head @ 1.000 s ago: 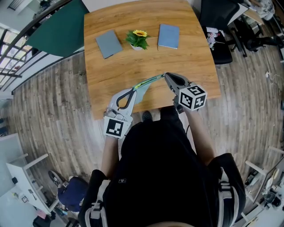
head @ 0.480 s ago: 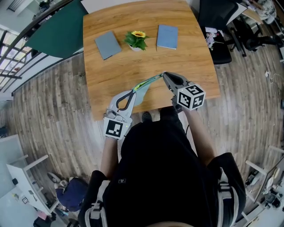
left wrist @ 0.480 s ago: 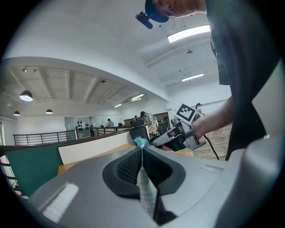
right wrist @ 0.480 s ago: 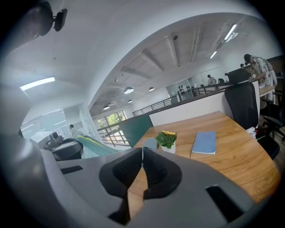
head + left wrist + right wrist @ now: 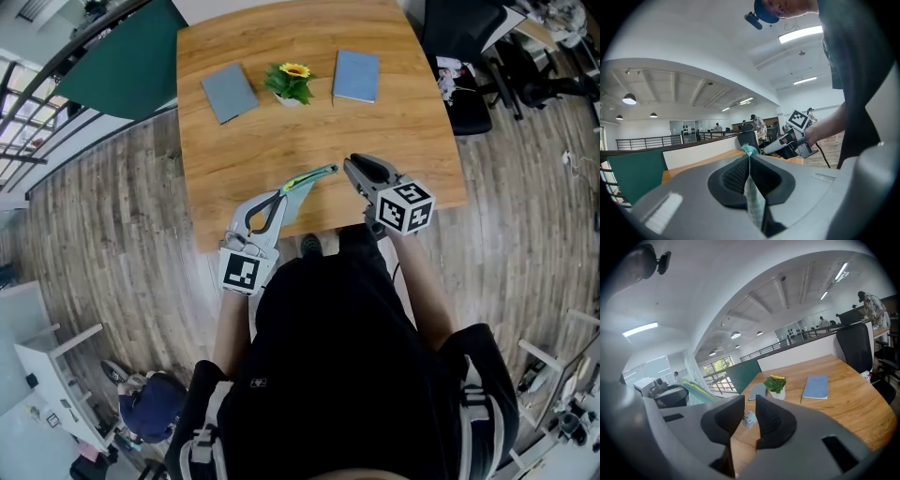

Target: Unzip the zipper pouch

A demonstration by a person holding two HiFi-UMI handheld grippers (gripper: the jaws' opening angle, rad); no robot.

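Observation:
The teal zipper pouch with its green zipper edge hangs over the table's near edge. My left gripper is shut on its left end; in the left gripper view the fabric is pinched between the pads. My right gripper sits just right of the pouch's free end, with its jaws opening. In the right gripper view the gripper shows a gap, with the small zipper pull hanging loose beyond it and the pouch off to the left.
On the far half of the wooden table lie a grey notebook and a blue notebook, with a potted sunflower between them. A black office chair stands at the table's right.
The right gripper's jaws have parted and let go of the pouch's right end. That end now sits a little apart from the gripper. The left gripper keeps its hold.

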